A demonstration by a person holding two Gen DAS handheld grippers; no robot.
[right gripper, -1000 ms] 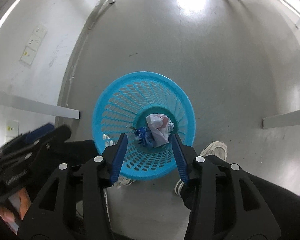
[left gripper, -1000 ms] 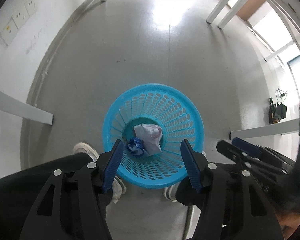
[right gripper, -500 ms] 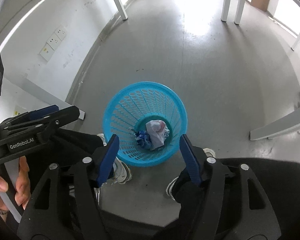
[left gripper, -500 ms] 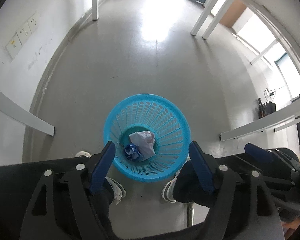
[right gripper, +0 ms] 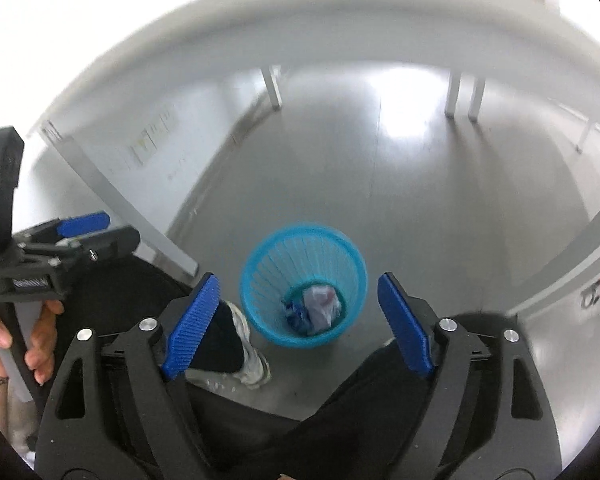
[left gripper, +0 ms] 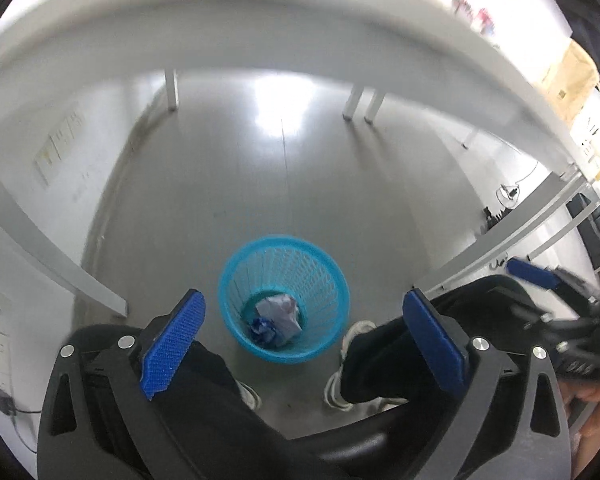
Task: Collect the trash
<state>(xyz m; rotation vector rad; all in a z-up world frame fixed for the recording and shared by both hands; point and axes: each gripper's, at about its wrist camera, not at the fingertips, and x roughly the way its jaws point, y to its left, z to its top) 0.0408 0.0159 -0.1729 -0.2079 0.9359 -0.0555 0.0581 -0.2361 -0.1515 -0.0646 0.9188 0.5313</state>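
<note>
Both the left gripper (left gripper: 300, 340) and right gripper (right gripper: 300, 322) are opening, empty, above the basket (left gripper: 283, 298); its crumpled paper (left gripper: 278, 314) looks light, soft, pinchable anywhere.

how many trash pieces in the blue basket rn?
2 visible: a crumpled white paper wad and a crumpled blue wrapper touching it, both at the bottom of the blue plastic mesh basket. More may lie underneath.

Your left wrist camera looks steeply down along its fingers from just under the table edge (left gripper: 300, 40); your right wrist camera does likewise from beside it; both share the blue basket (left gripper: 283, 300) (right gripper: 304, 284) on the floor, well below.
</note>
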